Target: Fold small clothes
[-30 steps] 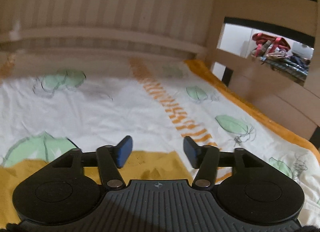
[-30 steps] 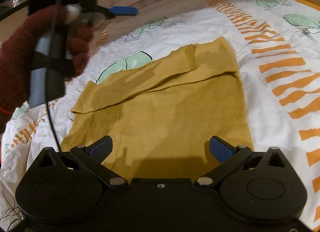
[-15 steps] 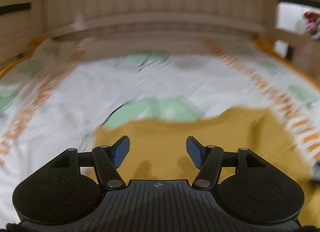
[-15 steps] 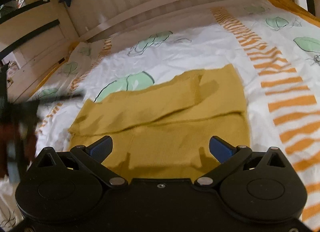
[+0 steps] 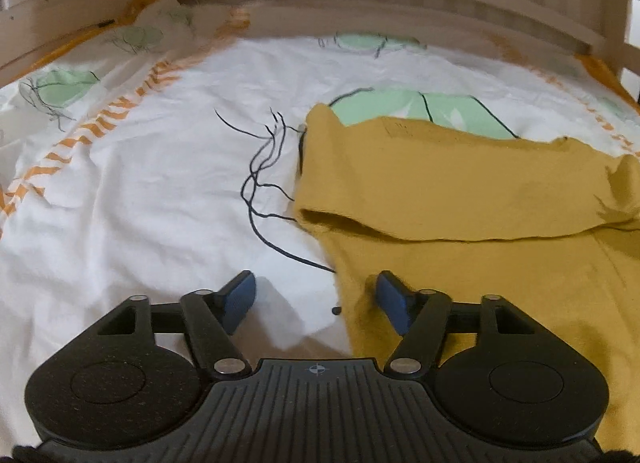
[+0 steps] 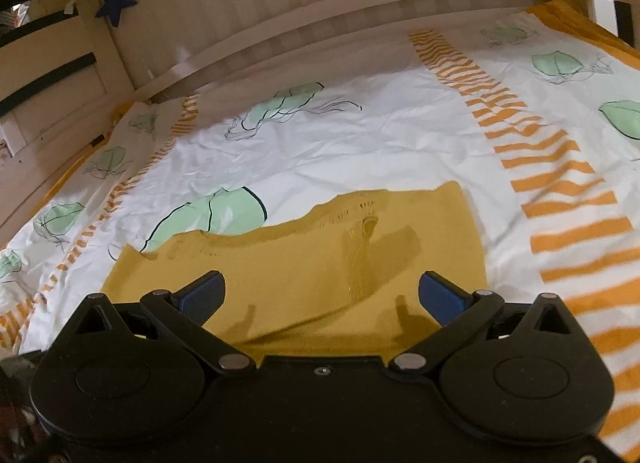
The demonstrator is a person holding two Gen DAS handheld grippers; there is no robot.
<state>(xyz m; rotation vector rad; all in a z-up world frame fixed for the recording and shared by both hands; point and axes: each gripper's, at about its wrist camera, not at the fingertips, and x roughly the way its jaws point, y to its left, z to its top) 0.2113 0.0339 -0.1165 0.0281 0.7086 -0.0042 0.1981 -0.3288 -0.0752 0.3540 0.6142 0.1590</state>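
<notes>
A mustard-yellow knit garment (image 5: 460,191) lies flat on the white printed bedsheet (image 5: 140,191), with a sleeve folded across its upper part. My left gripper (image 5: 316,295) hovers low over the garment's left edge; its jaws are opening, the edge of the cloth lies between them, and the pads do not press on it. In the right wrist view the same garment (image 6: 320,263) fills the lower middle. My right gripper (image 6: 322,295) stands wide open above it, holding nothing.
The sheet carries green leaf prints and orange striped bands (image 6: 540,167). A wooden slatted bed rail (image 6: 320,7) runs along the far side and a side rail (image 5: 60,39) on the left. A dark blue star (image 6: 116,1) hangs on the frame.
My left gripper swung left and dropped down to the garment's left edge, and its jaws widened. My right gripper moved forward over the garment, so less cloth shows ahead of it.
</notes>
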